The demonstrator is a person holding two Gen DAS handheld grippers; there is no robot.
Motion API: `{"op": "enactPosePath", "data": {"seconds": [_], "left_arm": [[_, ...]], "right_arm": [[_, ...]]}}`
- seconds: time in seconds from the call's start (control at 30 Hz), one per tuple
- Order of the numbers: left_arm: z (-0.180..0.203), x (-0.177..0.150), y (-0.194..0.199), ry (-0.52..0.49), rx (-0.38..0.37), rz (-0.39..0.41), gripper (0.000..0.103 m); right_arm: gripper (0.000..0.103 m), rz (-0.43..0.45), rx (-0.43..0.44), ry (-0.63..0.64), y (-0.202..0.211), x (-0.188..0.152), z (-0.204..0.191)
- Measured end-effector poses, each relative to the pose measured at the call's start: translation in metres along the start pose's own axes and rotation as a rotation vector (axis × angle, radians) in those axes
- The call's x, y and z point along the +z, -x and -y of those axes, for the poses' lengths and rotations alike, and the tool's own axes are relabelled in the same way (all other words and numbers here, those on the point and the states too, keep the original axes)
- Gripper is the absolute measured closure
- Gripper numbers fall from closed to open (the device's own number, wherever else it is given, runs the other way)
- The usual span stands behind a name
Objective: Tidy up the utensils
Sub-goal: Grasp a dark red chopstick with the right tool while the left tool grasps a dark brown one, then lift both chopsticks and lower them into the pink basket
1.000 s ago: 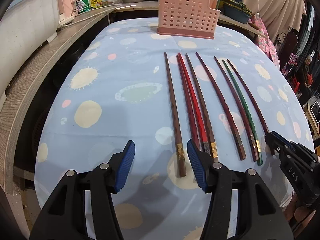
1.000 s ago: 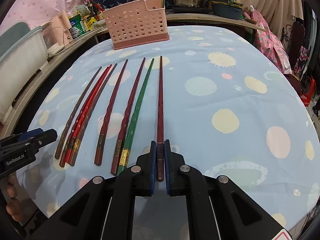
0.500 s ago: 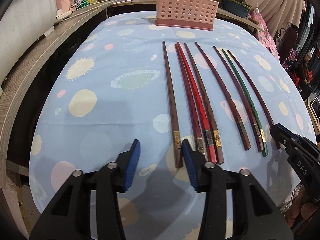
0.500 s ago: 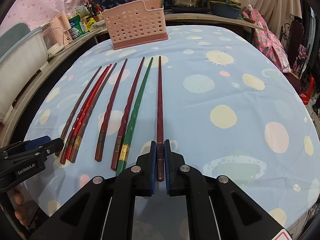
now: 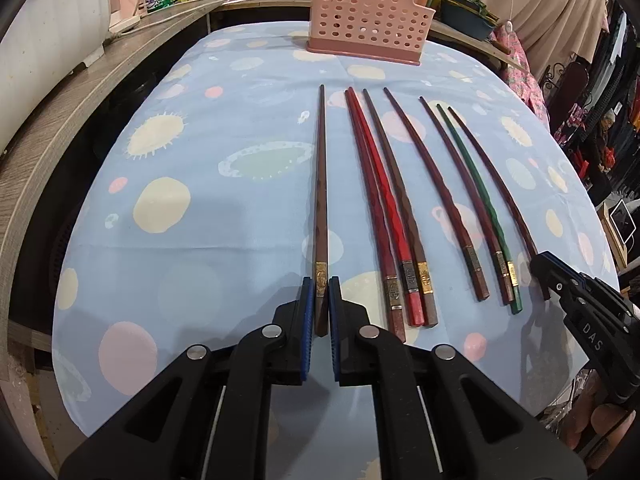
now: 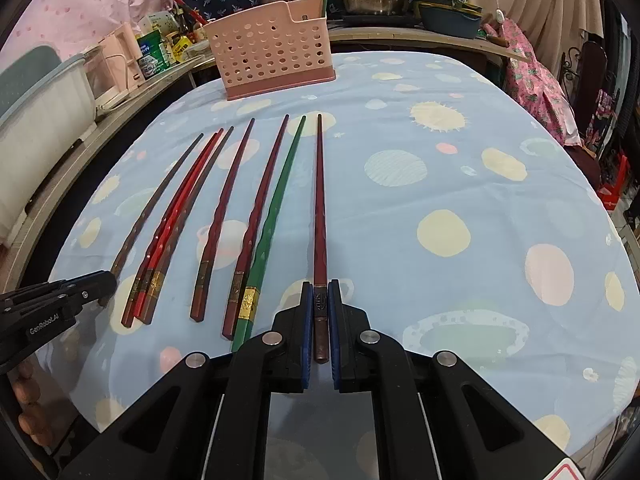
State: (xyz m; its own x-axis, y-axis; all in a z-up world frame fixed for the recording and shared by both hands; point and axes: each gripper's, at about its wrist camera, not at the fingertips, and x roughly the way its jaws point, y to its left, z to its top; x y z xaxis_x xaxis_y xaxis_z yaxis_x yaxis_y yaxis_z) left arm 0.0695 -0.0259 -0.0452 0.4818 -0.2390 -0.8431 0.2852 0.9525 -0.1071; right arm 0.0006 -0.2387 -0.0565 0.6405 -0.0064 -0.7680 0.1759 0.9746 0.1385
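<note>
The left gripper (image 5: 321,298), spread wide half a second before, had closed its blue pads on the thick end of the leftmost brown wooden chopstick (image 5: 321,200), which lay flat on the spotted blue tablecloth (image 5: 192,240). The right gripper (image 6: 321,300) stayed pinched on the butt of the rightmost dark red chopstick (image 6: 320,216), also lying flat. Five more chopsticks lay between them. With both ends of the row gripped, a lift toward the pink perforated plastic holder (image 5: 366,26) at the far edge seemed next.
</note>
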Motion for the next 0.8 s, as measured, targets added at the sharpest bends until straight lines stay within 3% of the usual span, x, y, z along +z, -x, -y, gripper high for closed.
{"op": "enactPosePath", "data": {"seconds": [0.3,0.8], "left_arm": [[-0.004,0.018,0.033,0.013,-0.028,0.07,0.096],[-0.012,0.087,0.106,0.051,-0.047,0.252,0.096]], "right_arm": [[0.096,0.088,0.007,-0.029,0.029,0.024,0.008],[0.096,0.314,0.072,-0.098,0.096,0.109,0.025]]}}
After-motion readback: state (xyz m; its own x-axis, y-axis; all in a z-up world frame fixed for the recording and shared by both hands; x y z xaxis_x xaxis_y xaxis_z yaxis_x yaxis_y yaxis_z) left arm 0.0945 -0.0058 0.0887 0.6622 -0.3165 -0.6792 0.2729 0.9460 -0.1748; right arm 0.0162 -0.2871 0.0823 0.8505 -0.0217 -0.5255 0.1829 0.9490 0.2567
